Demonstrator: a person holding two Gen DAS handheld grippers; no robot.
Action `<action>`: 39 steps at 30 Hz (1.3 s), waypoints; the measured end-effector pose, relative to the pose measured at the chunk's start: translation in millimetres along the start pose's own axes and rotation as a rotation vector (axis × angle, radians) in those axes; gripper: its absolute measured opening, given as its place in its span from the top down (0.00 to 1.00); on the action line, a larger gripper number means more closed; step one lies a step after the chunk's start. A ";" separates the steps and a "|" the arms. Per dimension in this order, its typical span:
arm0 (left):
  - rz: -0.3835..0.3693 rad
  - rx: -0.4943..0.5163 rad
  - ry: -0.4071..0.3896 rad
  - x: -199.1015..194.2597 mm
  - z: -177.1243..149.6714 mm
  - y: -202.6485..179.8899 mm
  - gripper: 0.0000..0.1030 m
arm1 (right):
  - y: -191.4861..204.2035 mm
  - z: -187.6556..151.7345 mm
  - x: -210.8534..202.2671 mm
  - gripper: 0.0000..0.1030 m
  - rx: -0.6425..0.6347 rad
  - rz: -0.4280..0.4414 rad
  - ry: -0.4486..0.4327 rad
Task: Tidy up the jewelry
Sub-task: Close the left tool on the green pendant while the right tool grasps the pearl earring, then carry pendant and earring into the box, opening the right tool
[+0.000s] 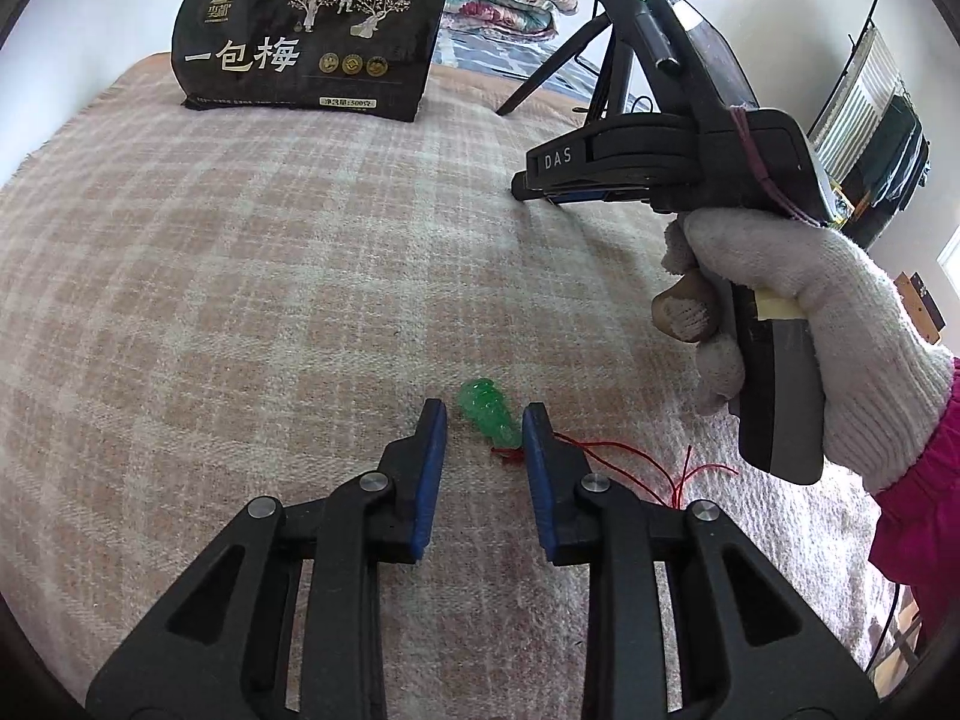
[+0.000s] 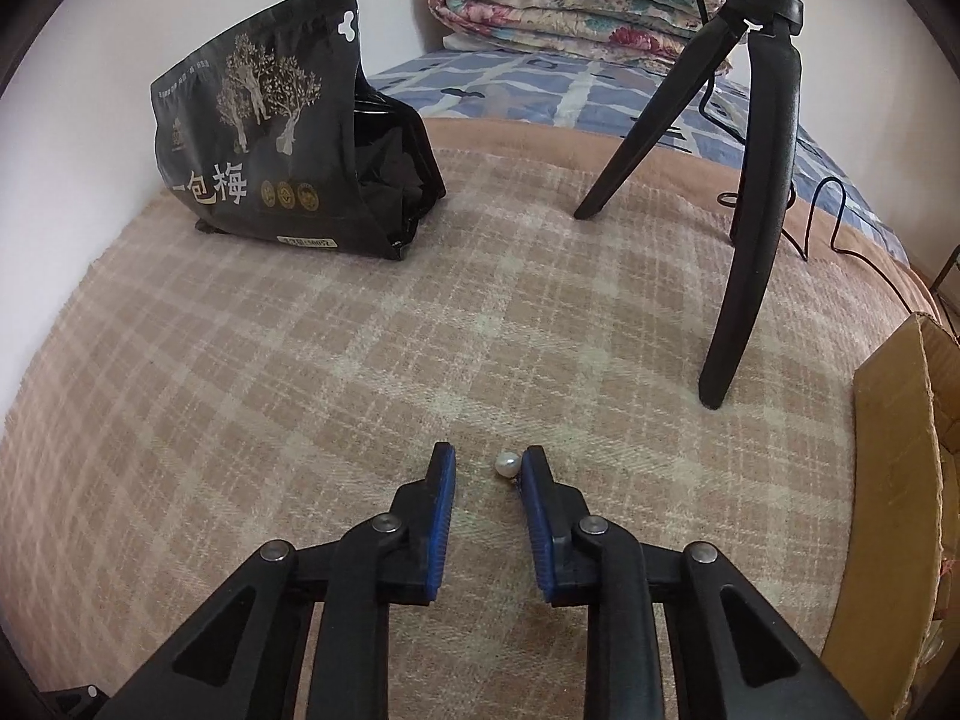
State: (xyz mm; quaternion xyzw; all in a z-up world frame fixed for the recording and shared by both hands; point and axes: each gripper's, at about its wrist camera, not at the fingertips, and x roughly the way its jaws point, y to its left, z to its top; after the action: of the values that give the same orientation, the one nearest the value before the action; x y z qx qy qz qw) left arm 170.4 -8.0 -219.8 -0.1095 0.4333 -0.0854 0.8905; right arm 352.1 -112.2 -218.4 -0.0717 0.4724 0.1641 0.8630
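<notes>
Pickup step: your left gripper [image 1: 483,426], jaws apart, straddles the green pendant [image 1: 487,413] mid-blanket [image 1: 240,300]; your right gripper [image 2: 487,468], also apart, brackets the pearl [image 2: 505,464]. Next, close squarely on each.

Pendant [image 1: 487,414] lies on the blanket [image 1: 240,300] between the left gripper's [image 1: 485,420] parted fingers, nearer the right one, its cord [image 1: 630,468] trailing off right behind that finger. Over on the right gripper [image 2: 487,463], the pearl [image 2: 505,464] sits on the blanket just beside the right finger. Bag [image 2: 270,138] stands far back left, tripod [image 2: 756,180] back right, box [image 2: 900,480] at the right edge, folded quilt [image 2: 576,6] behind them all.
</notes>
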 end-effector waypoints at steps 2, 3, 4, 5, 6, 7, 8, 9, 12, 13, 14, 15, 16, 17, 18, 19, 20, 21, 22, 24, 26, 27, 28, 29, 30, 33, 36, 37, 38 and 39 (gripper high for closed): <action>0.005 -0.001 0.000 0.3 -0.1 0.6 0.79 | -1.1 -0.9 0.5 0.86 0.002 -0.004 0.001; 0.006 -0.002 -0.001 0.5 -0.1 0.9 0.80 | -1.3 -1.3 0.6 0.89 0.000 -0.007 0.000; 0.008 -0.003 -0.002 0.9 0.0 1.3 0.81 | -0.8 -1.2 1.2 0.93 -0.002 -0.014 0.000; 0.007 -0.005 -0.002 1.0 -0.2 1.8 0.81 | -1.2 -1.5 1.1 0.94 -0.003 -0.014 -0.001; 0.005 -0.008 -0.003 1.0 -0.1 2.2 0.82 | -1.9 -1.6 0.6 0.94 0.001 -0.012 -0.002; 0.005 -0.010 -0.004 1.2 0.0 2.6 0.87 | -2.2 -1.7 -0.1 0.94 0.005 -0.010 -0.003; 0.004 -0.014 -0.002 1.6 0.0 3.1 0.88 | -2.1 -1.6 -0.7 0.94 0.007 -0.010 -0.004; 0.000 -0.018 -0.001 1.8 0.2 3.9 0.88 | -1.7 -1.5 -1.3 0.94 0.007 -0.010 -0.006; -0.003 -0.024 -0.004 0.7 -0.1 4.5 0.88 | -1.5 -2.0 -6.9 0.94 0.017 0.002 -0.015; -0.002 -0.026 -0.005 0.5 -0.3 4.5 0.88 | -1.0 -2.4 -8.7 0.94 0.018 0.008 -0.019; -0.003 -0.030 -0.006 -0.1 -0.3 5.0 0.88 | -0.7 -3.2 -11.3 0.94 0.017 0.010 -0.022; -0.005 -0.034 -0.008 -0.6 -0.5 5.5 0.88 | -0.4 -3.8 -13.8 0.94 0.018 0.014 -0.027; -0.005 -0.039 -0.008 -1.2 -0.5 6.4 0.88 | -0.3 -5.2 -17.3 0.94 0.020 0.018 -0.030; -0.005 -0.044 -0.009 -1.7 -0.5 7.3 0.88 | -0.4 -5.7 -20.1 0.94 0.021 0.021 -0.034; -0.005 -0.049 -0.010 -2.1 -0.4 8.1 0.88 | -0.3 -5.8 -22.8 0.94 0.023 0.024 -0.039; -0.004 -0.053 -0.012 -2.5 -0.5 8.9 0.89 | -0.7 -6.3 -25.7 0.94 0.026 0.028 -0.045; -0.005 -0.056 -0.013 -2.6 -0.5 9.4 0.89 | -1.1 -6.5 -28.6 0.94 0.030 0.034 -0.050; -0.004 -0.057 -0.013 -2.4 -0.3 9.6 0.89 | -1.4 -6.1 -30.5 0.94 0.031 0.037 -0.054; -0.003 -0.057 -0.013 -2.4 -0.2 9.3 0.89 | -1.3 -6.3 -32.7 0.94 0.031 0.039 -0.057; 0.001 -0.057 -0.017 -4.1 -0.9 8.9 0.89 | -1.1 -6.6 -38.9 0.94 0.031 0.044 -0.064; 0.004 -0.060 -0.019 -6.2 -1.5 9.1 0.89 | -1.5 -7.1 -45.9 0.94 0.032 0.050 -0.074; 0.004 -0.064 -0.019 -7.4 -1.6 9.6 0.89 | -1.6 -7.1 -50.0 0.94 0.032 0.053 -0.080; 0.005 -0.069 -0.017 -8.5 -1.5 10.3 0.89 | -2.0 -7.7 -53.8 0.94 0.033 0.057 -0.085; 0.004 -0.076 -0.017 -10.1 -1.5 11.4 0.89 | -2.5 -7.8 -58.3 0.94 0.035 0.060 -0.091; 0.003 -0.083 -0.018 -12.1 -1.4 12.5 0.89 | -3.2 -7.6 -61.9 0.94 0.037 0.063 -0.096; 0.004 -0.093 -0.021 -19.9 -1.9 14.3 0.89 | -4.9 -7.8 -74.1 0.94 0.039 0.069 -0.110; 0.002 -0.093 -0.030 -29.9 -2.3 13.1 0.89 | -6.8 -10.9 -90.5 0.94 0.039 0.069 -0.124; 0.000 -0.090 -0.034 -33.3 -2.1 12.1 0.89 | -7.9 -11.7 -95.4 0.94 0.040 0.070 -0.128; -0.001 -0.086 -0.038 -36.6 -1.8 10.8 0.89 | -9.1 -13.5 -102.2 0.94 0.043 0.071 -0.134; -0.003 -0.080 -0.043 -40.6 -1.5 8.6 0.89 | -10.5 -15.2 -108.1 0.94 0.045 0.073 -0.139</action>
State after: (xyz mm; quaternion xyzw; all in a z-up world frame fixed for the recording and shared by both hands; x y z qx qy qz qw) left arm 145.0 10.1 -192.3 -0.1476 0.4168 -0.0670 0.8944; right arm 289.7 -149.6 -136.3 -0.0234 0.4174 0.1891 0.8885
